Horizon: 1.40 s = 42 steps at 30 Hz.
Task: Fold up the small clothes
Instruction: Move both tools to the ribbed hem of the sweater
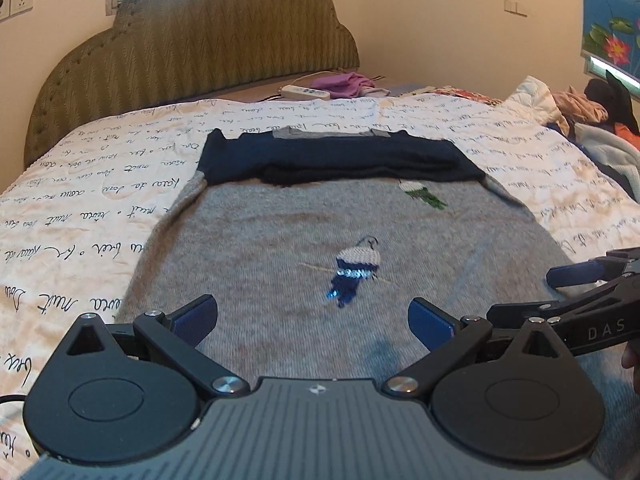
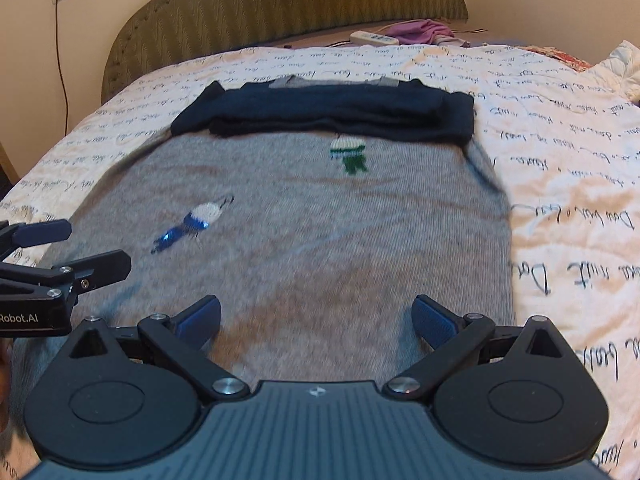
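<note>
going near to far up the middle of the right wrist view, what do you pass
right gripper → grey sweater → green embroidered figure → folded navy sleeves → script-printed quilt → white power strip → olive headboard

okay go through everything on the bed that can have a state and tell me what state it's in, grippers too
grey sweater: spread flat on the quilt, body not yet folded
navy sleeves: folded across the sweater's far end
left gripper: open, over the sweater, holding nothing
right gripper: open, over the sweater, holding nothing
purple cloth: crumpled by the headboard
</note>
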Available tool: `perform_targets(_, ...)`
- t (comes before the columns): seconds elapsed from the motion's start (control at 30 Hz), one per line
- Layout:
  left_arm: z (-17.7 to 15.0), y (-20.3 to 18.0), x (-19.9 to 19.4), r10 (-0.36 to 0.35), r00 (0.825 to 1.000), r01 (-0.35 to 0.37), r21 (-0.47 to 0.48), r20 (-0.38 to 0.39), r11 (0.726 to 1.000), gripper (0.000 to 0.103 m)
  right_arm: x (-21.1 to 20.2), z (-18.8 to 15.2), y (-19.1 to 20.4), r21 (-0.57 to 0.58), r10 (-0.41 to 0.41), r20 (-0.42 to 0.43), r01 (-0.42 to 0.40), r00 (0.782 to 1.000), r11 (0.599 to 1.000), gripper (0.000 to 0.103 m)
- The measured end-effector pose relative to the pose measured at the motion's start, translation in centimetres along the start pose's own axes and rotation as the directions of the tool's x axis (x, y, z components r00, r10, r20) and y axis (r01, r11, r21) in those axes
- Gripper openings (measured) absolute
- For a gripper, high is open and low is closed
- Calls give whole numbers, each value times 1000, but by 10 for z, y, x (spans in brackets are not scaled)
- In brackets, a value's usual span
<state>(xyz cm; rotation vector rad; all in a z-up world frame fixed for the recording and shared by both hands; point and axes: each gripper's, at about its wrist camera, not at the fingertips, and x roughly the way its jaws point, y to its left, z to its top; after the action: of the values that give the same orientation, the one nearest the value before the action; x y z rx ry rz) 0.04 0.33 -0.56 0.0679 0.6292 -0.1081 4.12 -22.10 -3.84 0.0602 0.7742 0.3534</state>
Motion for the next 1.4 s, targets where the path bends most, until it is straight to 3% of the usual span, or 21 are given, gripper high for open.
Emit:
perform_targets(0.3, -22, -12, -13, -1, 1000, 2, 67, -24, 998, 103, -17, -28, 9, -54, -30, 9, 30, 1000, 998, 102)
perform_targets(0.73, -47, -11, -16, -7, 995, 13, 61, -98, 998, 103, -29, -54, 10, -84, -32, 0, 32, 999, 996, 103)
perform_targets(1.4, -60, -8, -34, -3, 994, 6, 29, -113, 1000, 103, -48, -77, 11, -108, -49, -6, 48, 999, 993, 103)
